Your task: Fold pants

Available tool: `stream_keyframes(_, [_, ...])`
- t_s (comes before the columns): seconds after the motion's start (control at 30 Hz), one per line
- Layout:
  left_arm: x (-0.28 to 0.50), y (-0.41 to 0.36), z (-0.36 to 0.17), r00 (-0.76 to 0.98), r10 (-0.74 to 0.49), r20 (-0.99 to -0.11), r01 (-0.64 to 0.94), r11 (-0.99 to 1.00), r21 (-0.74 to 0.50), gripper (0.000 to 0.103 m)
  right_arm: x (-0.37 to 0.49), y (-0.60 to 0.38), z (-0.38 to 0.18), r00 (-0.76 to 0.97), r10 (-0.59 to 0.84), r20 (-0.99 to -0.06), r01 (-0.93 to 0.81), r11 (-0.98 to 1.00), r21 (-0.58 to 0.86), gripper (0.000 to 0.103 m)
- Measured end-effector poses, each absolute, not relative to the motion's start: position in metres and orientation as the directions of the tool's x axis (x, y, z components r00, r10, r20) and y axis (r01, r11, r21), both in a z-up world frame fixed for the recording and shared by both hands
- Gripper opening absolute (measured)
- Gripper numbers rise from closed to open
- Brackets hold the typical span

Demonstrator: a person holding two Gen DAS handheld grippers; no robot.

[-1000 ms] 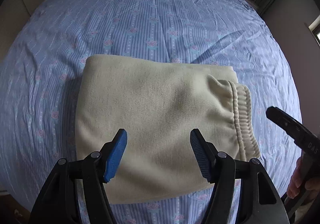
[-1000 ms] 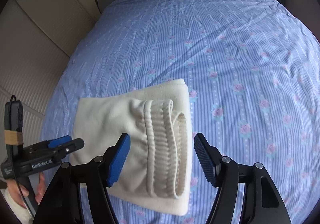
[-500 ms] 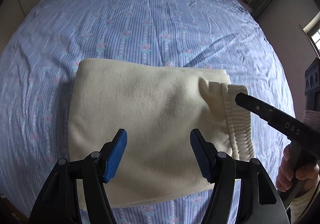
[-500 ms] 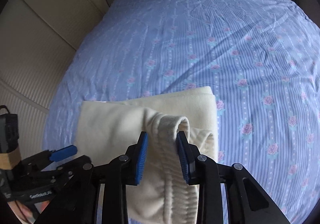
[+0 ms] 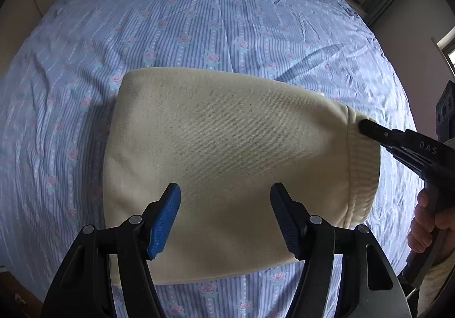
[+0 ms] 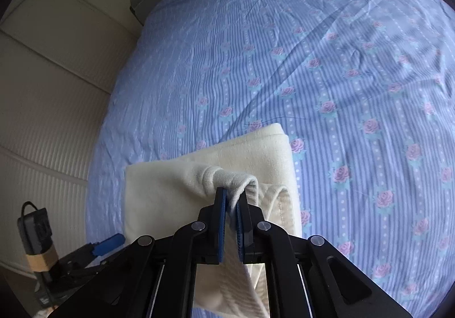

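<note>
Cream pants [image 5: 227,153] lie folded into a thick rectangle on the bed, with the ribbed waistband [image 5: 364,175] at the right end. My left gripper [image 5: 224,215] is open and empty, hovering over the near edge of the pants. My right gripper [image 6: 231,204] is shut on the upper layer of the waistband [image 6: 239,180] and lifts it slightly off the fold; it also shows in the left wrist view [image 5: 366,126]. The pants show in the right wrist view [image 6: 170,192] too.
The bed has a blue striped sheet with pink roses [image 5: 227,19]. A cream panelled wall [image 6: 42,90] runs along its left side. My left gripper appears at the lower left of the right wrist view [image 6: 109,241]. A window [image 5: 449,50] is at the far right.
My right gripper has closed on the waistband, from wide open a second ago, and pulled its top layer up. My left gripper stayed open and moved closer over the pants.
</note>
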State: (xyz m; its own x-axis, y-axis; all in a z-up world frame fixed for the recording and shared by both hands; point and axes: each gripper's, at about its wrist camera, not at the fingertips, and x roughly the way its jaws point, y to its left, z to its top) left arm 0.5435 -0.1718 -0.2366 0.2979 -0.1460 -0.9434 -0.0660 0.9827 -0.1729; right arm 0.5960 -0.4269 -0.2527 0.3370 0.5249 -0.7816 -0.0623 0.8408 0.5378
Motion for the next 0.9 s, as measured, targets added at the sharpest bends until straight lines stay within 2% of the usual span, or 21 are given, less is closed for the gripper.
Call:
stream_keyframes(0.1, [0.545,-0.177,-0.241,0.279,-0.134,-0.951,-0.071,0.985,-0.159,0.064,0.603,-0.431,-0.282,0.282,0.459,-0.842,-0.042,0.883,0.467,0.007])
stream_keyframes(0.17, [0.545,-0.181,-0.243,0.269,-0.126,-0.955,-0.074,0.986,-0.151,0.064,0.607,-0.436,-0.300,0.253,0.447,-0.858,0.000,0.887,0.462,0.012])
stream_keyframes(0.2, [0.544,-0.183,-0.244,0.266,-0.123,-0.956,-0.075,0.986,-0.148,0.065,0.607,-0.439,-0.302,0.256,0.441,-0.860,0.011,0.888,0.459,0.016])
stream_keyframes(0.27, [0.542,-0.187,-0.244,0.257,-0.123,-0.958,-0.073,0.987,-0.146,0.066,0.602,-0.445,-0.299,0.264,0.408,-0.874,0.026,0.903,0.429,0.040])
stream_keyframes(0.43, [0.533,-0.195,-0.240,0.260,-0.112,-0.959,-0.052,0.990,-0.129,0.067,0.572,-0.459,-0.275,0.282,0.339,-0.898,0.010,0.935,0.356,0.053])
stream_keyframes(0.57, [0.516,-0.196,-0.229,0.276,-0.101,-0.956,-0.039,0.992,-0.117,0.070,0.532,-0.471,-0.249,0.336,0.353,-0.873,0.016,0.925,0.380,0.073])
stream_keyframes(0.67, [0.500,-0.195,-0.220,0.299,-0.070,-0.952,-0.040,0.996,-0.086,0.072,0.500,-0.477,-0.236,0.382,0.385,-0.840,0.032,0.903,0.428,0.081])
stream_keyframes(0.9, [0.472,-0.194,-0.215,0.354,0.054,-0.934,-0.036,0.998,0.044,0.081,0.457,-0.468,-0.265,0.404,0.447,-0.798,0.083,0.851,0.518,0.083])
